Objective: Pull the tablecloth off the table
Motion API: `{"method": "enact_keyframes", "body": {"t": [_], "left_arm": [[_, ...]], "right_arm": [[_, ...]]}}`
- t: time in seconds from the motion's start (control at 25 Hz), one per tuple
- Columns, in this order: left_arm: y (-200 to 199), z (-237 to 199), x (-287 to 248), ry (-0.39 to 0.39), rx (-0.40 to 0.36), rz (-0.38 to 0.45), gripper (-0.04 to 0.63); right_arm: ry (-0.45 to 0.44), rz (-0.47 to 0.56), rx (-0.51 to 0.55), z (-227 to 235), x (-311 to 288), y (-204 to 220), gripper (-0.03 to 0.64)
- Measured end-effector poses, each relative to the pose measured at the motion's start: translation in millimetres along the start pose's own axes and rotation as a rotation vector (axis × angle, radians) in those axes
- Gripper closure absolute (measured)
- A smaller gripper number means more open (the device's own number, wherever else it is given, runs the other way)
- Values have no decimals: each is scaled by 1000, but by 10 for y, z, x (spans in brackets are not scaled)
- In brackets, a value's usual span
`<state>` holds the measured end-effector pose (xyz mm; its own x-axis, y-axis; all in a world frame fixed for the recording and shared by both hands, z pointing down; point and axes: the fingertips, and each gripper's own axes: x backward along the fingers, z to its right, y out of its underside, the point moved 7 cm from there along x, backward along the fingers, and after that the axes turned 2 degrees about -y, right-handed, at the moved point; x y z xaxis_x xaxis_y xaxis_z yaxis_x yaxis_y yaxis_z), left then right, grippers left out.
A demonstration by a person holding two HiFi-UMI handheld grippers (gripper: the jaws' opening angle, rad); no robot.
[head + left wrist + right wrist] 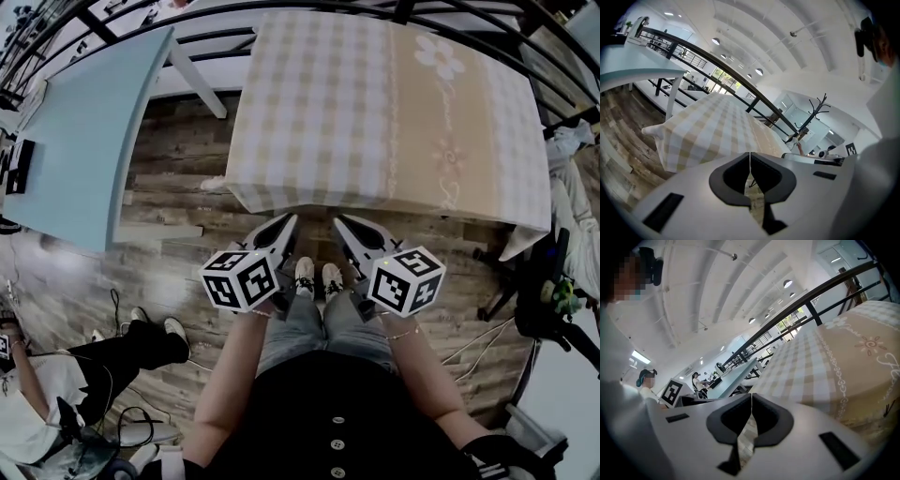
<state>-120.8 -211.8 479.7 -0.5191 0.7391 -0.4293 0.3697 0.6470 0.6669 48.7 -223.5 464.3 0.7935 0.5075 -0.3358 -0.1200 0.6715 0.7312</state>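
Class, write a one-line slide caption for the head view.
Shut, empty left gripper and right gripper point toward the tablecloth.

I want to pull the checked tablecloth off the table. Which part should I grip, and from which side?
Grip the near hem of the tablecloth, the flap that hangs free just ahead of the left gripper and right gripper. Come from that near side, one jaw in front of the flap and one behind. Both grippers are shut, so open them first.

Bright, even light; fisheye-warped edges
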Motion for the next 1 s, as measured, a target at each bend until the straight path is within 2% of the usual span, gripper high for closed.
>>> {"method": "enact_keyframes", "body": {"t": [0.28,0.6,1.0], "left_arm": [[57,-233,-146,0,71,-21,575],[78,-498,-332,-19,125,-68,575],[85,-718,-572,-31,156,-120,574]], "right_arm": [[45,22,-90,178,-109,115,589],[149,41,-192,426,-232,216,589],[191,66,-341,685,-349,354,586]]}}
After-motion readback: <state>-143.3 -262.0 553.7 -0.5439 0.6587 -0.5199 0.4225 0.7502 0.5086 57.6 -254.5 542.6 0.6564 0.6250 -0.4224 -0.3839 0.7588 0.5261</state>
